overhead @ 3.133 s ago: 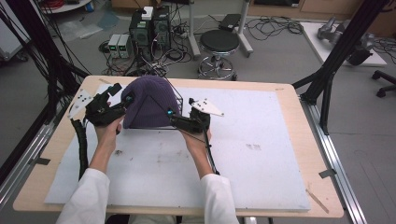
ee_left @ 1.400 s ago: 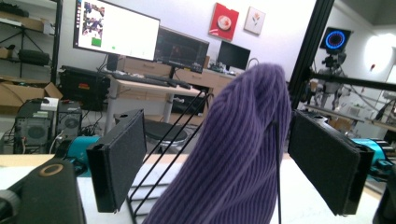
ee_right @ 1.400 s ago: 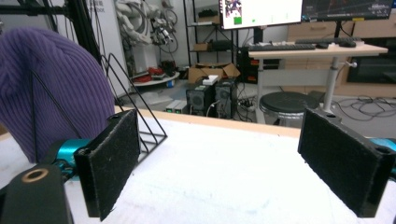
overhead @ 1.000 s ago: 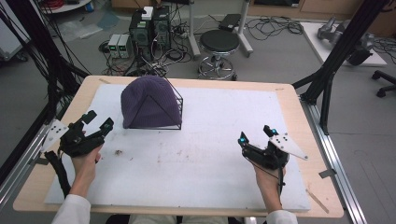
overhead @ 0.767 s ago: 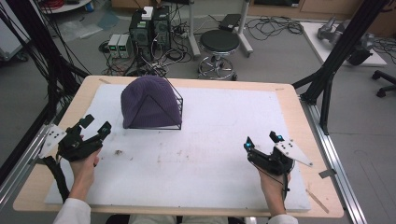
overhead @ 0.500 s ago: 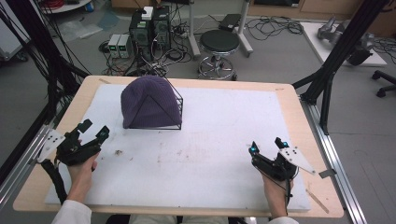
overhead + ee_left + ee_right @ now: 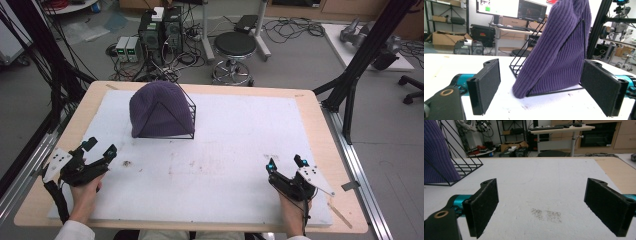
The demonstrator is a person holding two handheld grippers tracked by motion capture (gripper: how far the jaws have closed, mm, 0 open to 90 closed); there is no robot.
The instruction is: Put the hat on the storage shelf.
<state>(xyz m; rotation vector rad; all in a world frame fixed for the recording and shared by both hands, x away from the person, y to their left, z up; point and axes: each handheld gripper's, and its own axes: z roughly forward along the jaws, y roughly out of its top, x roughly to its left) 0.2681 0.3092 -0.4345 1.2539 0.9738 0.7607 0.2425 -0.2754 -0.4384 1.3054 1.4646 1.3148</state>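
both claws [image 7: 100, 148] [image 7: 286, 162] backed off the purple beanie [image 7: 155, 110] on its wire rack [image 7: 187, 117].

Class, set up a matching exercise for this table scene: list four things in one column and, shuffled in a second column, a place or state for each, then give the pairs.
1. purple hat
2. wire stand
3. left gripper
4. right gripper

A. black, under knitted fabric
B. open, near the table's right front
C. draped over a frame
D. open, near the table's left edge

Pairs: 1-C, 2-A, 3-D, 4-B
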